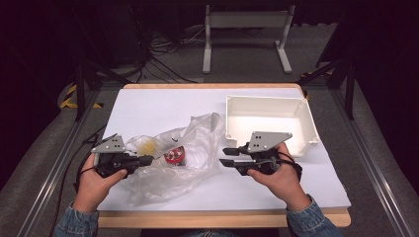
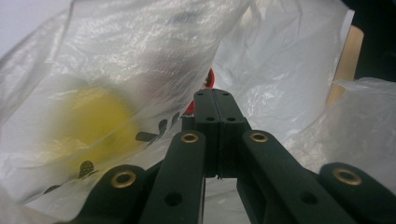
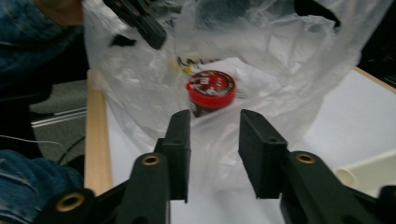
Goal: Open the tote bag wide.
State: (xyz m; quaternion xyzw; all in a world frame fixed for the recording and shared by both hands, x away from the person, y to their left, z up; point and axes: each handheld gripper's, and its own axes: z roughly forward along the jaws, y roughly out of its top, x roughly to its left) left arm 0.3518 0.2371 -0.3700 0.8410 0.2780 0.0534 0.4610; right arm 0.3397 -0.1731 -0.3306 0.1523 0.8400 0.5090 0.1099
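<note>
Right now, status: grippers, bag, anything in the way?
Left gripper shut on plastic bag edge. Right gripper open, facing bag mouth. Red-lidded jar inside, film draped around it. White bin empty, behind right gripper.

The counter has a white top with a bare wooden edge showing along its near and far sides. 2 things lie directly on it: a crumpled clear plastic bag near the middle, and an open white tray toward the far right, just beside the bag.
</note>
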